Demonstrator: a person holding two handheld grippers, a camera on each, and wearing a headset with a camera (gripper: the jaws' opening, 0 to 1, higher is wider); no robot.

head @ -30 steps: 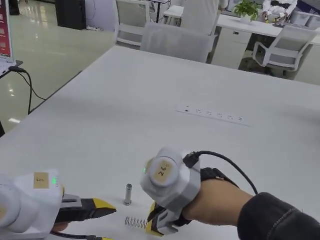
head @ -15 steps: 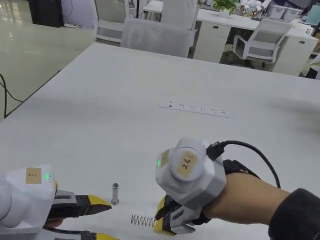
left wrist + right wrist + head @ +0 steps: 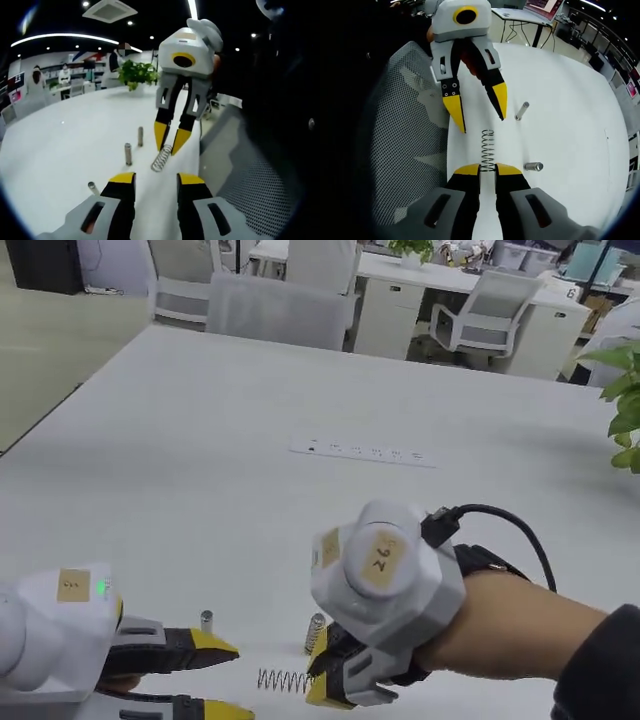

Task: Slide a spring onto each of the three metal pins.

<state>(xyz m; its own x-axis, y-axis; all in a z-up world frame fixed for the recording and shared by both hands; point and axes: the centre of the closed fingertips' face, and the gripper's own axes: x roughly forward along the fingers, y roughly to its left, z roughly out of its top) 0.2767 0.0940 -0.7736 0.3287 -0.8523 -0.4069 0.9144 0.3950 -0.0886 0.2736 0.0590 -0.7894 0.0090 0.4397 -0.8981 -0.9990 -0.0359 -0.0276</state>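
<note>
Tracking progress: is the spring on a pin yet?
No: the spring lies sideways, apart from the pins, one end in the right gripper.

- spring (image 3: 487, 145): thin wire coil, straight, on no pin; one end pinched in the right gripper (image 3: 488, 170)
- first pin (image 3: 140, 136) and second pin (image 3: 128, 153): short grey metal, upright, bare; close together, just beside the spring
- third pin (image 3: 93, 188): bare; further off; lean unclear
</note>
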